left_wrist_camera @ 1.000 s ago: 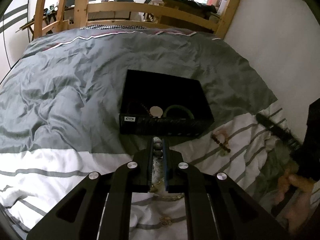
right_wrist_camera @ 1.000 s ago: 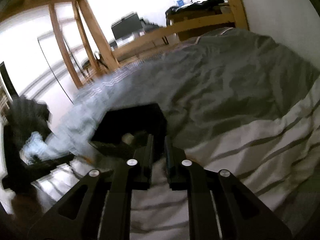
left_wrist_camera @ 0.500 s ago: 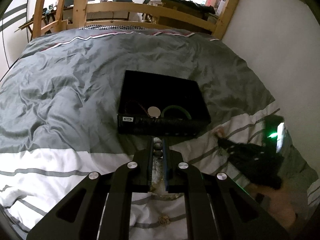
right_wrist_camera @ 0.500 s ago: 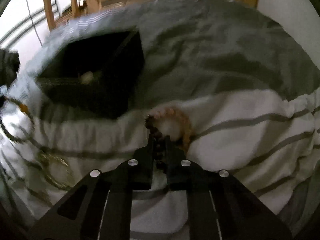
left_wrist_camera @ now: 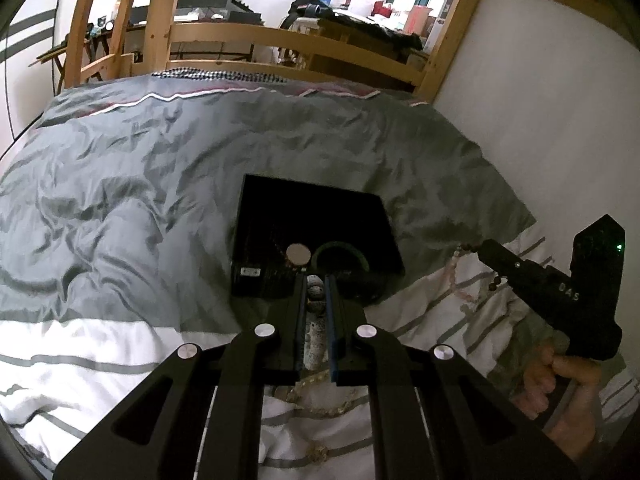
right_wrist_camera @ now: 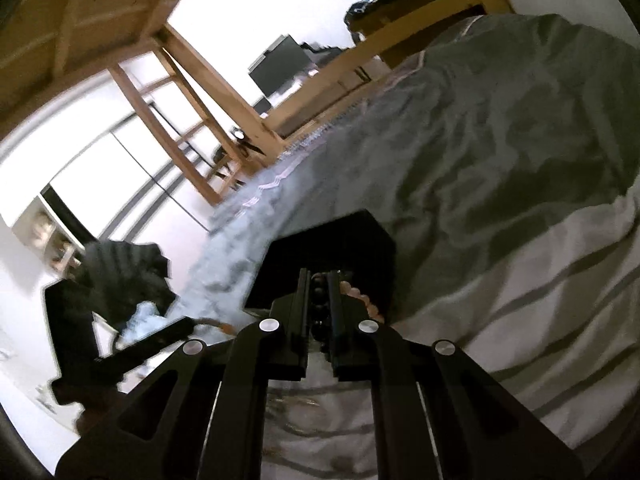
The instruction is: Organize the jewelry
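The left gripper is clenched on a strand of pale speckled beads, which sit between its 2 fingers and trail back toward the camera. Directly ahead of its tips, on the bed, stands an open black jewelry box. Inside the box, just beyond the tips, lie a round pale disc and, to its right, a green bangle. Below and behind the fingers, a gold chain rests on the white striped part of the duvet.

Well off to the right of the left gripper, the right gripper is held up by the person's hand; from its tips hangs a bracelet of dark and pinkish beads. In the right wrist view this gripper is closed on the dark beads, with the pinkish beads curling out just right of its fingers. The black box lies straight ahead of it, and the left gripper shows blurred to its lower left.
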`<action>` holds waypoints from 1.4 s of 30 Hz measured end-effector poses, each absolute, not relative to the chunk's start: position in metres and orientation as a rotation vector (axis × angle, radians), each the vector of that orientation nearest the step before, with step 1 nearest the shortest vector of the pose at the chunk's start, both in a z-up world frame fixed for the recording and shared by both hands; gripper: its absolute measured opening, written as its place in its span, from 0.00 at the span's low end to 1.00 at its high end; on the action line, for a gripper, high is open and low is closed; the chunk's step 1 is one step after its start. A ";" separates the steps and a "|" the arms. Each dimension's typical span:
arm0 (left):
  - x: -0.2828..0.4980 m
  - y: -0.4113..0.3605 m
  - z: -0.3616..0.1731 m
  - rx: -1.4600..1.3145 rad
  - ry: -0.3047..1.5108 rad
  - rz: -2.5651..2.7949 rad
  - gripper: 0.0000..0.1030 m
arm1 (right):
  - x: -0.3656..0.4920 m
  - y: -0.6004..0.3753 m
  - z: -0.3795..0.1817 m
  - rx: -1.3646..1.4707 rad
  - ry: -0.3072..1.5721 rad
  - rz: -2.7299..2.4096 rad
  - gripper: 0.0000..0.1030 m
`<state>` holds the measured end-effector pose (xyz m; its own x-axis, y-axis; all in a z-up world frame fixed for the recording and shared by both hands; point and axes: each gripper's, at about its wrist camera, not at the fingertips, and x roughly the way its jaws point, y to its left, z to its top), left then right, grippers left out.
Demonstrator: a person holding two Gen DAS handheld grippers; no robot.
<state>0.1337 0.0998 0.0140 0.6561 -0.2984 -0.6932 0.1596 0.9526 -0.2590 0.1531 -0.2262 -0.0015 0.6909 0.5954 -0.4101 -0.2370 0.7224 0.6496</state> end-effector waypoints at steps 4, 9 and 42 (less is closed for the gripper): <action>0.139 0.098 0.025 -0.177 0.791 -0.279 0.07 | 0.157 -0.220 0.008 0.601 0.643 0.528 0.08; 0.148 0.094 0.035 -0.160 0.765 -0.295 0.07 | 0.166 -0.208 0.016 0.578 0.639 0.564 0.08; 0.242 0.111 -0.012 -0.124 0.880 -0.193 0.19 | 0.254 -0.147 -0.037 0.570 0.786 0.668 0.11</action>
